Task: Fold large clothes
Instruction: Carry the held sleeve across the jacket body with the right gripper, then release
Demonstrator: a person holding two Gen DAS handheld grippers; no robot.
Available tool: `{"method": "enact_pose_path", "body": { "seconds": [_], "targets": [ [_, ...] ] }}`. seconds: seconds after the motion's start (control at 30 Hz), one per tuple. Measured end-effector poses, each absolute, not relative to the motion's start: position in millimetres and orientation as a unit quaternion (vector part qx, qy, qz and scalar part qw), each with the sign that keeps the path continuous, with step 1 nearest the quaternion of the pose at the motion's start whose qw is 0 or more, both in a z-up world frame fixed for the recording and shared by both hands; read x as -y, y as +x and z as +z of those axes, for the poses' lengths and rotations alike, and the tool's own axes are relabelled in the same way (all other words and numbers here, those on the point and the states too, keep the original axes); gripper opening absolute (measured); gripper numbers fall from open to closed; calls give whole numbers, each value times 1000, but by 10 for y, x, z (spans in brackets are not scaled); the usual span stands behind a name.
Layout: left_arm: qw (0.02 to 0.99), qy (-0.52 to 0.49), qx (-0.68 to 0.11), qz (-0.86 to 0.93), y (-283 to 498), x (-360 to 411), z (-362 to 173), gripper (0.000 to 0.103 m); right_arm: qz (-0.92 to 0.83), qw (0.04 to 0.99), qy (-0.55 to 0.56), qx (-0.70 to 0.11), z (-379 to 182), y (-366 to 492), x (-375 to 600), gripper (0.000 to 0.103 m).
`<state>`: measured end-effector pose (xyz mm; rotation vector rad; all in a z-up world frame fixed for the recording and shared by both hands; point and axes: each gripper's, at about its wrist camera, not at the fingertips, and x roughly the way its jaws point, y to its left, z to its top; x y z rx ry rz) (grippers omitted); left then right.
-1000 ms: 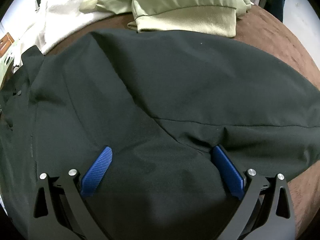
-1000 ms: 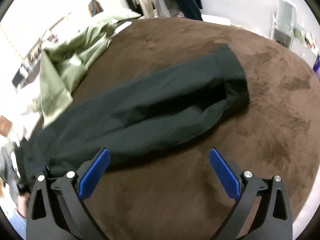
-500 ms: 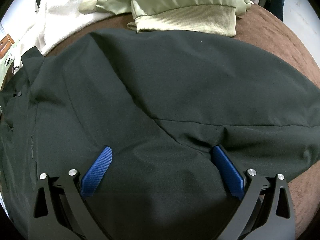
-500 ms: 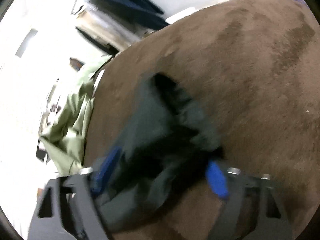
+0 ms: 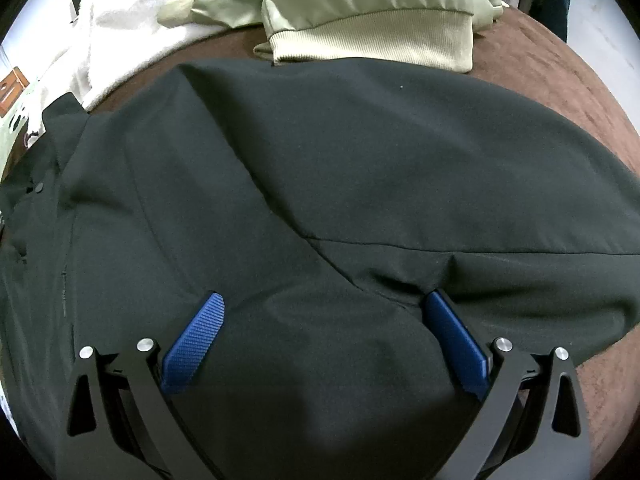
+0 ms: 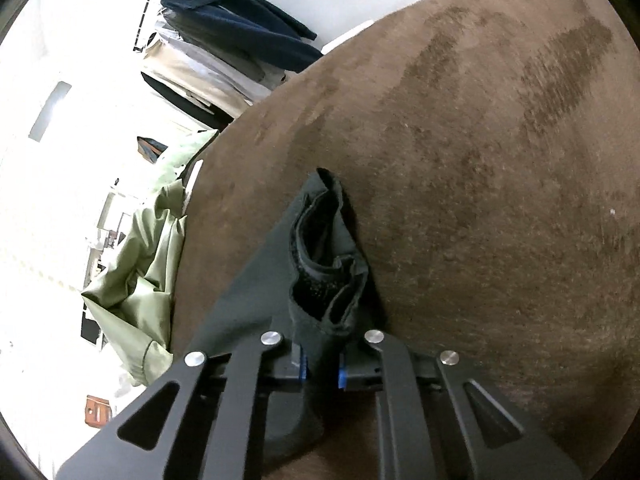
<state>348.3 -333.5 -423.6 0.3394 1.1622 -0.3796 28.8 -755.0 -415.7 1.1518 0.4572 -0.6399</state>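
Dark green, smooth-woven fabric fills the left wrist view: the large dark green jacket [image 5: 340, 184] lies spread over the brown plush table surface [image 5: 560, 80]. The left gripper [image 5: 320, 308] points steeply down at it, jaws set wide apart, the blue ribbed fingertips [image 5: 200, 332] resting on or just above the cloth on either side of a low bulge near a seam junction; nothing is clamped between them. Beyond the jacket's far edge lies a pale green satin jacket with a ribbed cream hem [image 5: 372, 12], just beside it, and a white fleecy cloth [image 5: 120, 28] at upper left.

Right wrist view: the right gripper [image 6: 320, 364] is rolled and angled down toward the table surface. Its jaws have just been closing and now pinch the jacket's dark sleeve cuff [image 6: 324, 264], which stands bunched up out of the narrow gap between the blue pads, its opening facing the camera. The sleeve trails back to lower left. Pale green fabric hangs off the table's left edge; a rack of hanging clothes [image 6: 224, 40] stands in the background.
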Motion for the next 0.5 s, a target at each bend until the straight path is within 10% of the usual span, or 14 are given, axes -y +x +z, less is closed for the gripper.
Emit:
{"method": "enact_pose_path", "body": {
  "seconds": [0.5],
  "targets": [
    [811,161,-538,-165,3455,3336,-4151,97,-235,873,384,-189,-2520,889,6995,9]
  ]
}}
